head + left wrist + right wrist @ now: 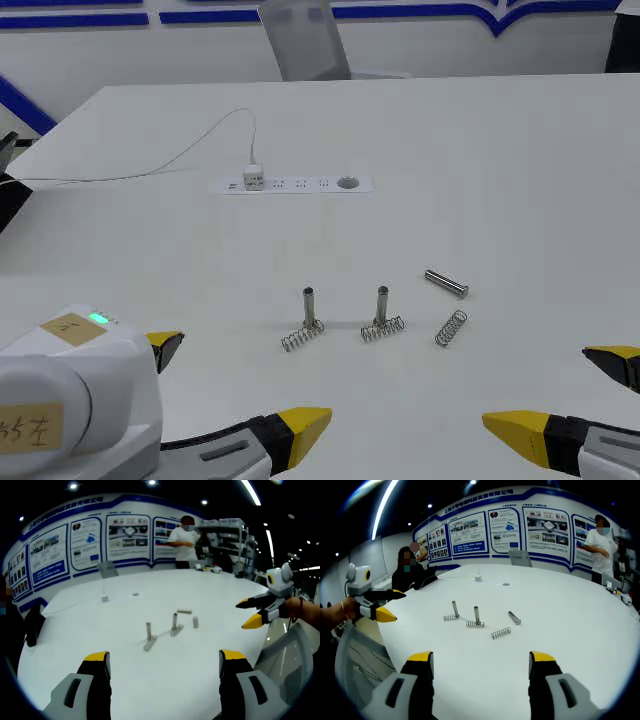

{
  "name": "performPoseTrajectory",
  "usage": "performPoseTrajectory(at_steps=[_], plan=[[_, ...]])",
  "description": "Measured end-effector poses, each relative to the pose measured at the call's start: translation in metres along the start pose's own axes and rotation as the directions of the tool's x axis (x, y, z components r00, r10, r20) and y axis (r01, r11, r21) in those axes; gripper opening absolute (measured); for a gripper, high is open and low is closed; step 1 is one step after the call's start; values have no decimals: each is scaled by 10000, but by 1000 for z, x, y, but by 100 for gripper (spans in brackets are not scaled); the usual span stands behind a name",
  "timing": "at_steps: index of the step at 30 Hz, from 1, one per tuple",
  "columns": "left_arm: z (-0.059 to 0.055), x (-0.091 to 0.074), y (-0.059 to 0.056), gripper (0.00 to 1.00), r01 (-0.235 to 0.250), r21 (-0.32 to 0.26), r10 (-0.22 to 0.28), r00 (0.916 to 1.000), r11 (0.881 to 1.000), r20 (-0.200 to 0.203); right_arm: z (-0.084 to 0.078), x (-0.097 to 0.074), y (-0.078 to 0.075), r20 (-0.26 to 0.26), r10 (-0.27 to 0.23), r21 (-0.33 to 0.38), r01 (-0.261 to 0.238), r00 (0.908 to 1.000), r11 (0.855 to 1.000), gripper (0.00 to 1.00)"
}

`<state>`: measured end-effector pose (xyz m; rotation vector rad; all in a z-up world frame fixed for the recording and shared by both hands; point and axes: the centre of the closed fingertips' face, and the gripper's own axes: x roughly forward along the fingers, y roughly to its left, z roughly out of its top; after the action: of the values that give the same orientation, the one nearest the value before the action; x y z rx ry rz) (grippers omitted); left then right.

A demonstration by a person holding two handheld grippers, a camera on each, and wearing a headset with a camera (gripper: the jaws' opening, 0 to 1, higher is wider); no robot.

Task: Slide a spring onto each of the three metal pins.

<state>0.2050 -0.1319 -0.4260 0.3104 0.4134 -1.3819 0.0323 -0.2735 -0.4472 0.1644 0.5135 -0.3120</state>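
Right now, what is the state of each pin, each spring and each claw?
Left pin: upright, bare.
Middle pin: upright, bare.
Right pin: lying on its side.
Left spring: lying flat.
Middle spring: lying flat.
Right spring: lying flat.
Left claw: open, empty.
Right claw: open, empty.

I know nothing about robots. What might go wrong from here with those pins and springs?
1. The left upright pin and right upright pin stand free, with the left spring and middle spring at their bases; grabbing a spring may topple a pin.
2. The lying pin is round and may roll when touched.
3. The right spring is small; the open left gripper or right gripper may flick it away.
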Motion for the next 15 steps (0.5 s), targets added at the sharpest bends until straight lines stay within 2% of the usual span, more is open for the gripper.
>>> performPoseTrajectory(at_steps=[15], plan=[[1, 0, 0, 92, 11, 23, -11, 10000, 10000, -21, -2, -1, 1, 39, -8, 117, 8, 10000, 9999, 79]])
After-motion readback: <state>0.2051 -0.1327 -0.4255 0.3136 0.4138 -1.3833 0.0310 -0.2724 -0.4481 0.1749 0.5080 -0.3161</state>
